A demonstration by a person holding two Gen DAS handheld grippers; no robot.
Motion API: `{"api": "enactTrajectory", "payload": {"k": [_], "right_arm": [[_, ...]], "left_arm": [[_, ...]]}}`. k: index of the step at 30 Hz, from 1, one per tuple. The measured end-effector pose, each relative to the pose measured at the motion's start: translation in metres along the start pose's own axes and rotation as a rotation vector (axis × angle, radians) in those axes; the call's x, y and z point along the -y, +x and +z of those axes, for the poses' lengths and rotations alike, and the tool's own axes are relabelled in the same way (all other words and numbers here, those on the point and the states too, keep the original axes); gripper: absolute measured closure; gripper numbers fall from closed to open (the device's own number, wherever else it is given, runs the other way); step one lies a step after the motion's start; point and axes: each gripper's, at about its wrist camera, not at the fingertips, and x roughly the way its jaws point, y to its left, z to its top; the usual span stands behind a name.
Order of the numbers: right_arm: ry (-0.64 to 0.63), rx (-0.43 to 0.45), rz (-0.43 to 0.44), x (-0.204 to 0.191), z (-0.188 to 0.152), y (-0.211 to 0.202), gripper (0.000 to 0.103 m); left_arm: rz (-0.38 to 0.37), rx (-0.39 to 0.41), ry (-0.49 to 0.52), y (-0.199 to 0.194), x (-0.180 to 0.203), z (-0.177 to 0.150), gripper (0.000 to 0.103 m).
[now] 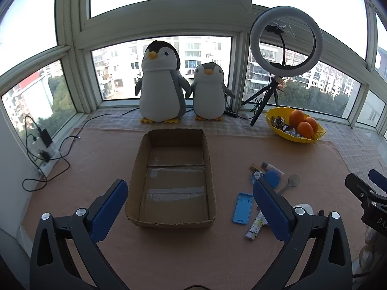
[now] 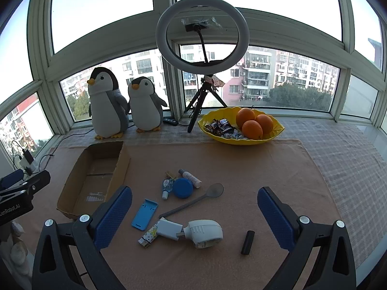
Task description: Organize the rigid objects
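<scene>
Nothing in the box [image 1: 135, 169] yet, all the little things [image 2: 183, 188] still on the mat [image 2: 266, 169], both grippers [image 1: 189, 209] [image 2: 194, 213] wide open, holding nothing.

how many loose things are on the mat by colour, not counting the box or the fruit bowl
Counted in the right wrist view, the clearer one.
blue: 3 (phone stand, round case, small bottle)
white: 3 (tube, charger, round device)
grey: 1 (spoon)
black: 1 (small cylinder)
patterned: 1 (lighter)
tan: 1 (small piece, unclear)
total: 10
</scene>
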Motion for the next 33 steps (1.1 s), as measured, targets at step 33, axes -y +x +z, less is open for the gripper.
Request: {"api": "enactTrajectory", "payload": {"k": [33], "right_arm": [[-0.001,-0.005,-0.003,-0.0004,-0.0032,0.0038,0.001]], "left_arm": [[0.008,-0.009,-0.003,0.0010,0.0014,0.0015,0.000]]}}
